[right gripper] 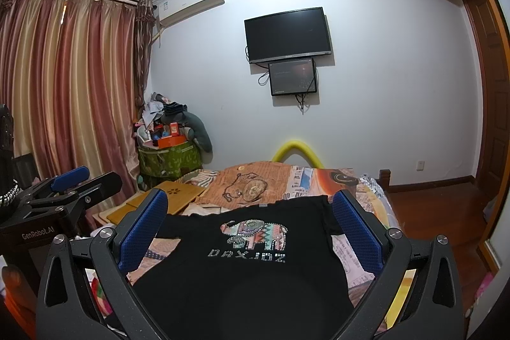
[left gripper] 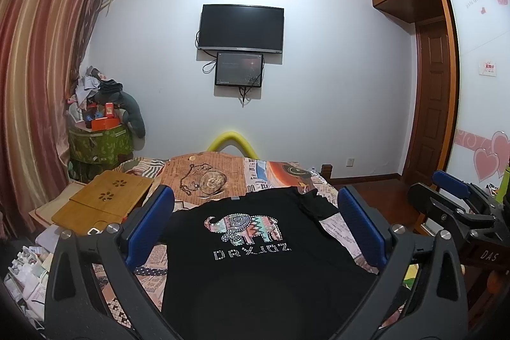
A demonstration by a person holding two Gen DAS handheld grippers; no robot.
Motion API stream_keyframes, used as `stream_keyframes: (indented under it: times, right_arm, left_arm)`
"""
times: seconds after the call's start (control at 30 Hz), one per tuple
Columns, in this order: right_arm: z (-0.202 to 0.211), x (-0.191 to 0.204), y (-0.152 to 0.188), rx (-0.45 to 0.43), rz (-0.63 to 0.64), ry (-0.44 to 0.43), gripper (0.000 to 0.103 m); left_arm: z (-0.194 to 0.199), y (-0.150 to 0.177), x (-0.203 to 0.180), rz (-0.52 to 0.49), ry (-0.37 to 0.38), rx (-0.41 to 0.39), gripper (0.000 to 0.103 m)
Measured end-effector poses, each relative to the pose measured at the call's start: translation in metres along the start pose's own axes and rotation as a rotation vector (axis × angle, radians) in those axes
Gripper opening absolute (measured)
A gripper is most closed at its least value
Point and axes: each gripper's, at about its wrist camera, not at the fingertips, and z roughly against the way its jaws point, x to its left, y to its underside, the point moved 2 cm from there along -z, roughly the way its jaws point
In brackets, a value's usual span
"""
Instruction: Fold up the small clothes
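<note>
The left gripper [left gripper: 255, 222] is seen spread wide, its blue pads [left gripper: 153, 227] well apart and nothing held between them; the right gripper [right gripper: 250, 228] is likewise fully parted and nothing is gripped by it. Both are held above the near part of a black T-shirt [left gripper: 255, 260], which is laid flat on the bed [left gripper: 229, 177] with its collar toward the far wall and its hem nearest the cameras. Whether the fingers touch the cloth cannot be told. An elephant print [left gripper: 245, 227] with the letters DRXJDZ beneath it is seen between the pads in both views, and the shirt's right sleeve [right gripper: 331, 212] is seen lying just beside the right gripper's right pad. In the left wrist view the right gripper is also seen at the right edge, beside the shirt. A patterned bedspread [right gripper: 318, 177] is spread under the shirt. To the left of the shirt a bamboo lap desk [left gripper: 102, 203] is laid on the bed. Farther left, in the corner by the striped curtain [right gripper: 70, 85], a green fabric bin [right gripper: 169, 160] is seen, heaped with an orange box [right gripper: 170, 141], clothes and a grey cushion.
</note>
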Motion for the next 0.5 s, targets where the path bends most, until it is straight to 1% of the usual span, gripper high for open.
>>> stream_keyframes:
  times: [0.5]
  right_arm:
    - [-0.0008,-0.0053,0.0007,0.003,-0.002,0.010,0.103]
  left_arm:
    - [-0.0007,-0.0034,0.0013,0.005,-0.005,0.001,0.103]
